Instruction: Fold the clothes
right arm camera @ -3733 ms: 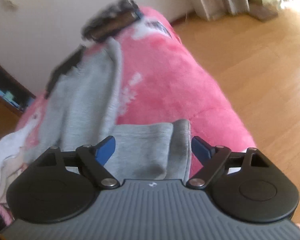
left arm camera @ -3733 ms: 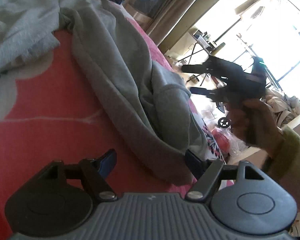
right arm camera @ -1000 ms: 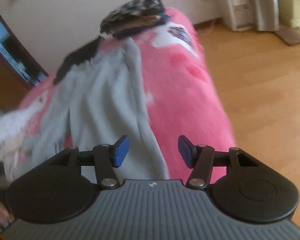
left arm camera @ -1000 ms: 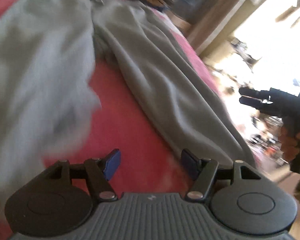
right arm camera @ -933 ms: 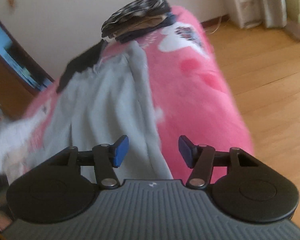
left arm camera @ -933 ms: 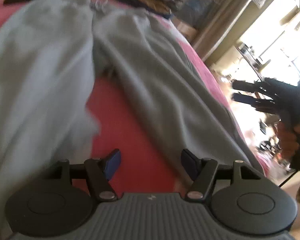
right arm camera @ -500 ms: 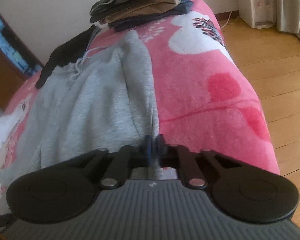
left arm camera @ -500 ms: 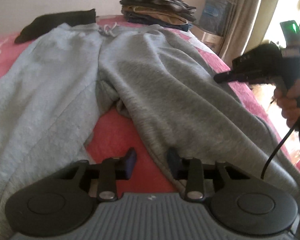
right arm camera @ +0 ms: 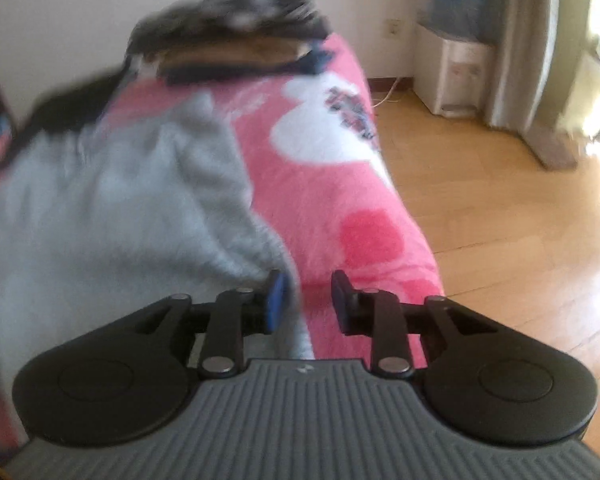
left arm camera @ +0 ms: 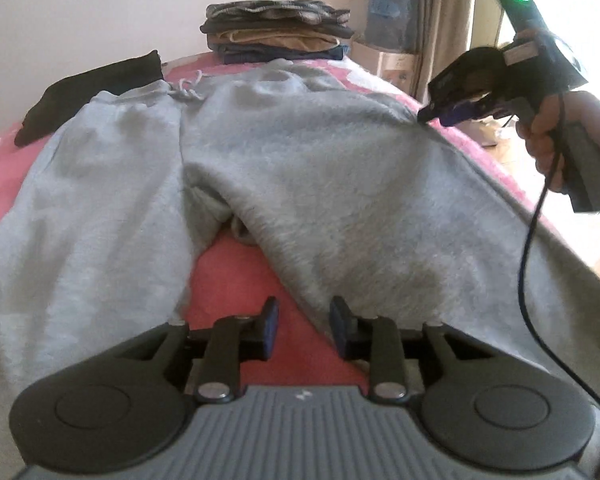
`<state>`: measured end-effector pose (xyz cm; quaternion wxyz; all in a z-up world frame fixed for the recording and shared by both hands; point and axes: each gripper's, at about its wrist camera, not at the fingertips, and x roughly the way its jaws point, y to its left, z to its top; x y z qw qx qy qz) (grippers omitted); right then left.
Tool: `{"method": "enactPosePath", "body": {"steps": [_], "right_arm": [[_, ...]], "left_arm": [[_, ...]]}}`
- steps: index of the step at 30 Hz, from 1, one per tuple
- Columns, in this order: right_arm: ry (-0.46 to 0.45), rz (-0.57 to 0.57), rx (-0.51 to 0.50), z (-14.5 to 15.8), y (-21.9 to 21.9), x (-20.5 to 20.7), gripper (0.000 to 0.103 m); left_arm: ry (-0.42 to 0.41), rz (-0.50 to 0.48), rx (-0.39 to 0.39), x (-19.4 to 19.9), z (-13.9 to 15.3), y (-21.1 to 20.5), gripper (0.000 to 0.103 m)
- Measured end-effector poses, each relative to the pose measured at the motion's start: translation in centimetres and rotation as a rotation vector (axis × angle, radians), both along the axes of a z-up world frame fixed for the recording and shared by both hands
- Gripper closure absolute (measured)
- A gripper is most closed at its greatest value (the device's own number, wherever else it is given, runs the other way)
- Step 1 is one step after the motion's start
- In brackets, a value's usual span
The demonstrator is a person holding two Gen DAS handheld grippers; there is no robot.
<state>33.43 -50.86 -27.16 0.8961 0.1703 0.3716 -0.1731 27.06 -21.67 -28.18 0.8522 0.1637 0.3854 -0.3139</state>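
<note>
Closest to the left wrist camera, the left tool (left arm camera: pixel 303 326) had its jaws opening, a modest gap between the blue pads, and the inner hem edge of one leg of the grey sweatpants (left arm camera: pixel 332 184) ran right into that gap, though the pads didn't look pressed on it. Those sweatpants were spread flat on the pink blanket (left arm camera: pixel 236 276) covering the bed, legs fanning toward the camera and the waistband with its drawstring (left arm camera: pixel 186 90) at the far end. Off to the right edge of the pants, a hand (left arm camera: pixel 556 136) held the right tool (left arm camera: pixel 430 114) with its tip down at the outer seam of the pants; from there I couldn't tell how wide its jaws were. The right wrist view was pretty blurry, but it showed that tool's jaws opening too, a small gap, with the grey fabric edge bunched against the left pad and not really clamped. Further back, a black garment (left arm camera: pixel 92 96) lay beside the waistband, and beyond that a stack of folded clothes (left arm camera: pixel 274 30) sat at the end of the bed near the wall. Wooden floor (right arm camera: pixel 500 208) and a white water dispenser (right arm camera: pixel 452 76) were off to the side.
</note>
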Motion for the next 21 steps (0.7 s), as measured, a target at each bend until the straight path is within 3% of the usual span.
{"method": "enactPosePath", "body": {"steps": [3, 5, 7, 9, 12, 14, 18, 19, 20, 21], "right_arm": [[-0.116, -0.048, 0.144, 1.3, -2.8, -0.1, 0.074], [-0.164, -0.064, 0.234, 1.1, -4.2, 1.4, 0.063], [-0.173, -0.076, 0.324, 0.1, -5.2, 3.7, 0.055], [-0.164, -0.085, 0.375, -0.8, -5.4, 6.0, 0.055], [-0.179, -0.029, 0.427, -1.2, -4.8, 9.2, 0.049], [-0.147, 0.015, 0.379, -1.6, -4.0, 10.9, 0.038], [-0.057, 0.066, 0.25, -2.8, -2.4, 13.4, 0.037], [-0.06, 0.082, 0.217, -2.8, -2.0, 13.6, 0.049], [-0.064, 0.1, 0.191, -2.6, -1.6, 13.7, 0.097], [-0.071, 0.123, 0.179, -2.2, -1.4, 13.9, 0.101]], "left_arm": [[-0.045, -0.057, 0.053, -0.1, 1.4, 0.8, 0.073], [-0.024, -0.081, 0.092, 0.2, 1.8, 0.0, 0.073], [0.022, -0.085, 0.075, 0.7, 1.9, -0.7, 0.073], [0.042, -0.08, 0.053, 0.9, 1.6, -1.5, 0.073], [0.025, -0.066, 0.053, 1.1, 0.6, -2.2, 0.073], [0.048, -0.03, 0.057, 1.4, -0.2, -2.0, 0.073], [0.085, 0.032, 0.031, 1.6, -0.9, -1.5, 0.067], [0.085, 0.039, 0.035, 1.6, -0.9, -1.6, 0.067], [0.084, 0.046, 0.039, 1.6, -0.8, -1.7, 0.067], [0.079, 0.049, 0.049, 1.5, -0.8, -1.8, 0.067]]}}
